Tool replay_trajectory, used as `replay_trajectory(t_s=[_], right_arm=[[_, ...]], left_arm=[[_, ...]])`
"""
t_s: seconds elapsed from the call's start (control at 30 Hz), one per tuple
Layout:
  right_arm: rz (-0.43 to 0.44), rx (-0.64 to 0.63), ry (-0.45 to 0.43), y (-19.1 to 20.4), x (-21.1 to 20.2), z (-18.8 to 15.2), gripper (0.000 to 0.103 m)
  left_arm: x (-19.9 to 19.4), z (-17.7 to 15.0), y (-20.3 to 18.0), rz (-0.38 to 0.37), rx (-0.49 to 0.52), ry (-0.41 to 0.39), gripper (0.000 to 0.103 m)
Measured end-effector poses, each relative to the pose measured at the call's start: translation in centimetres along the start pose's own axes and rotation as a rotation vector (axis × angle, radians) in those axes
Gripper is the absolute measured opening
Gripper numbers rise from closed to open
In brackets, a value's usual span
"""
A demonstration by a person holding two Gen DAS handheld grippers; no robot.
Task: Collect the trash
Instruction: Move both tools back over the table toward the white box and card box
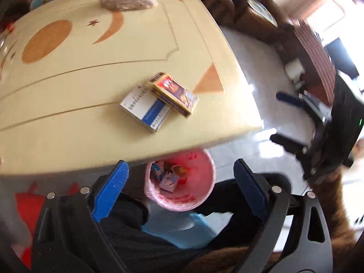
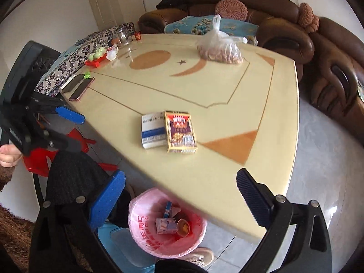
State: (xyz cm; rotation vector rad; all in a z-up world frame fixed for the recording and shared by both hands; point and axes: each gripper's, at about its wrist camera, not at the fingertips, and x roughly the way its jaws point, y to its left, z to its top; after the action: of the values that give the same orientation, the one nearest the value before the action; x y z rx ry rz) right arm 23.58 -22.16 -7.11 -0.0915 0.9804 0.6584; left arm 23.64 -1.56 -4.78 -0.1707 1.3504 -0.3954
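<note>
At the left edge of the right wrist view the left gripper (image 2: 68, 127) shows its ribbed blue pads on black jaws, spread apart with nothing between them; beside it a red plastic stool (image 2: 41, 159) sits under a dark knitted garment. The table (image 2: 227, 177) is glossy cream with rounded corners, inlaid with orange discs, a crescent and triangles inside thin gold lines. On it, from the left, lie two slim phones (image 2: 79, 86), a white and blue carton (image 2: 153, 130), and a gold-edged red and purple box (image 2: 180, 132) touching the carton's right side; further back stands a knotted clear plastic bag (image 2: 218, 50) of pale brown pieces. Below the table's near edge a bin lined with thin pink film (image 2: 168, 227) holds small cartons and a cup. The right gripper (image 2: 182, 200) stands wide open and empty above it. A brown leather sofa (image 2: 284, 29) curves behind; the floor is pale shiny tile.
</note>
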Motion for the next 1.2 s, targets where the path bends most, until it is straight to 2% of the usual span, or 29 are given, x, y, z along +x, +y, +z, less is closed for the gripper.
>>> replay_trajectory(t_s=[0.13, 0.27, 0.37, 0.6, 0.93, 1.2], right_arm=[[0.113, -0.006, 0.035, -1.1, 2.3, 3.2, 0.096], [0.154, -0.008, 0.074, -2.3, 5.0, 4.8, 0.096], [0.151, -0.044, 0.092, -2.6, 6.4, 5.0, 0.096], [0.170, -0.091, 0.147, -3.2, 9.4, 5.3, 0.096], [0.200, -0.099, 0.223, -4.1, 11.7, 5.0, 0.096], [0.223, -0.114, 0.265, -3.3, 13.8, 4.3, 0.096]], left_arm=[[-0.3, 1.8, 3.9, -0.024, -0.356, -0.034, 0.093], [2.1, 2.9, 5.8, -0.002, -0.519, -0.022, 0.093], [4.0, 3.7, 5.8, 0.035, -0.558, -0.016, 0.093], [8.0, 5.8, 6.3, 0.038, -0.647, 0.022, 0.093], [9.5, 7.9, 5.8, 0.178, -0.619, 0.046, 0.093], [12.0, 8.7, 7.0, 0.200, -0.647, 0.076, 0.093]])
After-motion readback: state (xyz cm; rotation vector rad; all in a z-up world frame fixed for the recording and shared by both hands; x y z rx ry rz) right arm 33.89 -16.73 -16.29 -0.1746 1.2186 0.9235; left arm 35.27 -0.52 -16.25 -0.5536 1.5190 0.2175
